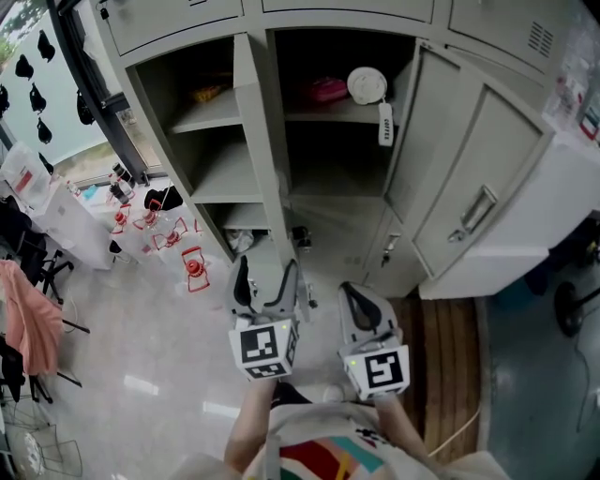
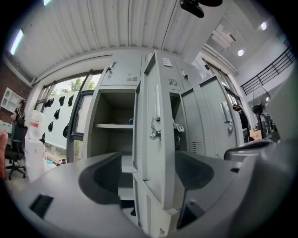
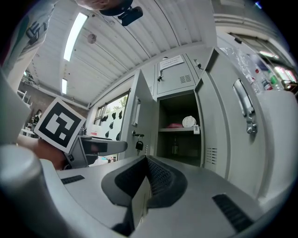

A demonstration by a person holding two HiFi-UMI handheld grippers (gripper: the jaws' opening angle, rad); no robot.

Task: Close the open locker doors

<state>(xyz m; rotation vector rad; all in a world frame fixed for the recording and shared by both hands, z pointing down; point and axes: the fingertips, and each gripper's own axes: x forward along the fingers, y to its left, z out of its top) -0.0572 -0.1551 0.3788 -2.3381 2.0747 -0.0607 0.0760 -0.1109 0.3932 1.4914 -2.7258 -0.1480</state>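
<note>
**Locker bank (image 1: 309, 19) with two doors open**

We stand close to the grey lockers and look steeply down at them. Two compartments gape side by side. The middle door (image 1: 258, 141) juts straight out toward us, edge-on, between the two openings. The right door (image 1: 412, 150) is swung out at the right side of its opening. Just right of that is a further grey door with a handle (image 1: 473, 214); we cannot tell whether it is fully shut.

Our left tool (image 1: 265, 281) sits at the near, lower end of the middle door. Its jaws are apart, and in the left gripper view the door's free edge stands between them, with the latch (image 2: 156, 135) higher up. We cannot tell whether either pad touches the metal. Our right tool (image 1: 354, 298) is just right of the left one, low in front of the right compartment. Its jaws are together with nothing held, and it is clear of both open doors.

The upper shelf of the right compartment carries a pink item (image 1: 328, 89) and, just right of it, a white round lid (image 1: 367, 84); a white tag (image 1: 384, 124) hangs below the lid. A yellow item (image 1: 206, 93) lies far back on the upper shelf of the left compartment. A padlock (image 3: 138, 145) hangs at the middle door's latch. On the floor (image 1: 141, 375), left of the lockers, stand several red-and-white things (image 1: 192, 267), too small to identify.
</note>
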